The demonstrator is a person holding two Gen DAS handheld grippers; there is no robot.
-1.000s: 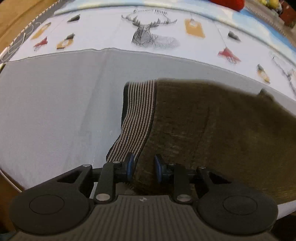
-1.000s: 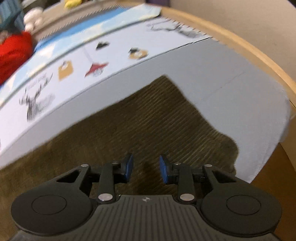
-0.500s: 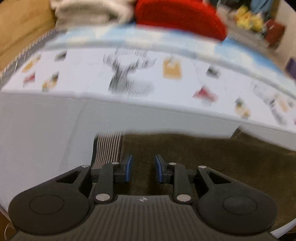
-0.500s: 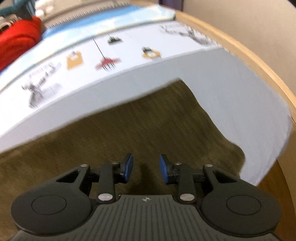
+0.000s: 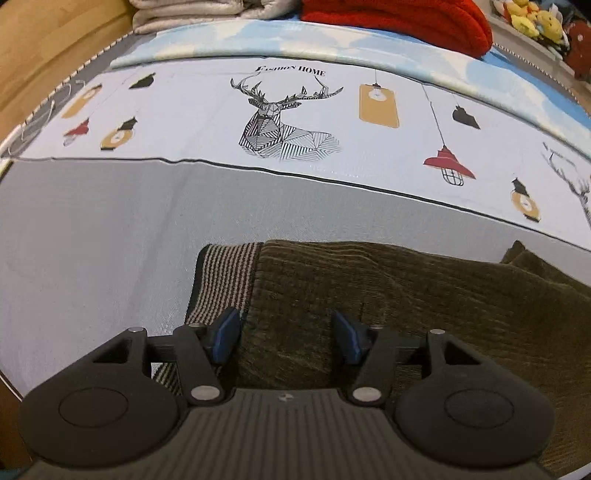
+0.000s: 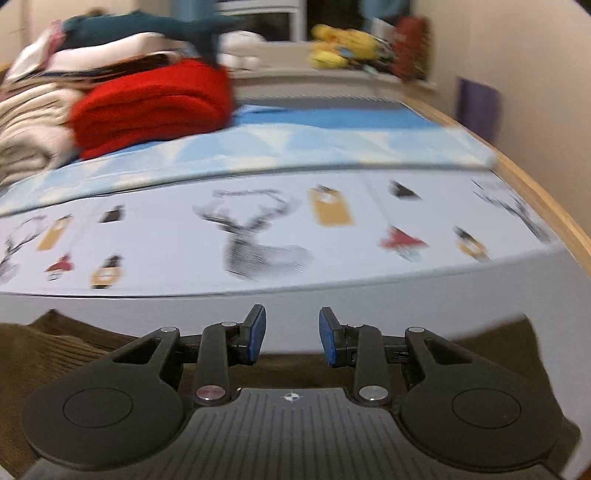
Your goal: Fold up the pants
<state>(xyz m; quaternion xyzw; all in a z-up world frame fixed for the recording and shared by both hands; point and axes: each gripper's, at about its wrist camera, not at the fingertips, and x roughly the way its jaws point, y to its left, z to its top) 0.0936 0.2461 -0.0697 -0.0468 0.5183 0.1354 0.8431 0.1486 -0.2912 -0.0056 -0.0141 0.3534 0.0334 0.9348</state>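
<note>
The pants lie across the lower frame. The left gripper has just been opening over their striped waistband, gripping nothing. The right gripper, blurred, seems empty; regrip the fold's edge squarely.

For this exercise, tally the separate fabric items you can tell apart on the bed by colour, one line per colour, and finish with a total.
Olive-brown corduroy pants with striped waistband: 1
Red folded knit blanket: 1
Cream folded blanket: 1
Teal garment on top of the pile: 1
Total: 4
</note>
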